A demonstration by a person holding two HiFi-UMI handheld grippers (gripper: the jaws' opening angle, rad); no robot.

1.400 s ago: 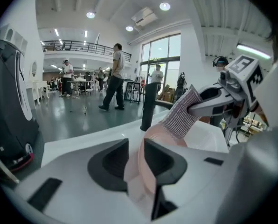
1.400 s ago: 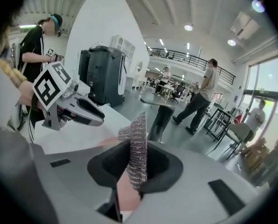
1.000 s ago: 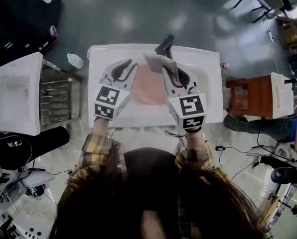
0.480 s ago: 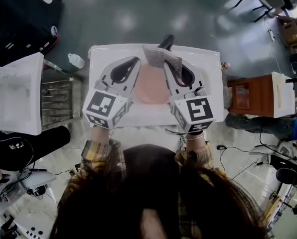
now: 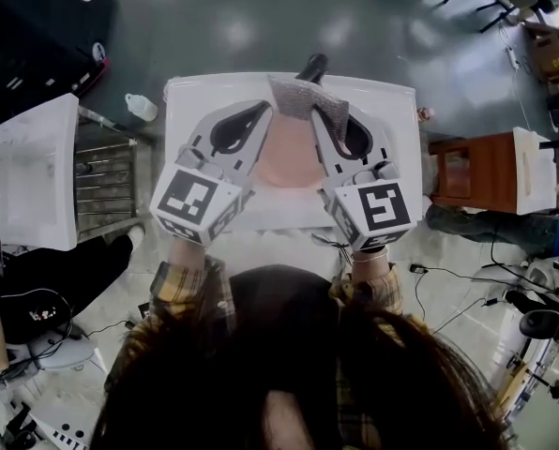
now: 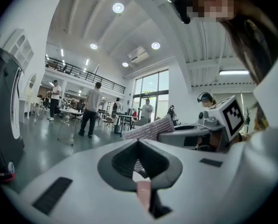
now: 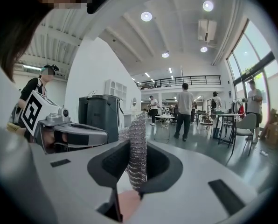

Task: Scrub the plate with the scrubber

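Jaws of your left gripper are sitting fully together, tips meeting, over the left edge of the pink plate. A strip of pink is showing through the slit behind the tips, and no view is making clear whether the rim is pinched there. The plate is lying in the white sink, between your two grippers and just below the black faucet. Your right gripper is clamping the silver mesh scrubber, which is standing upright between its jaws at the plate's far edge. Both grippers are pointing away from you.
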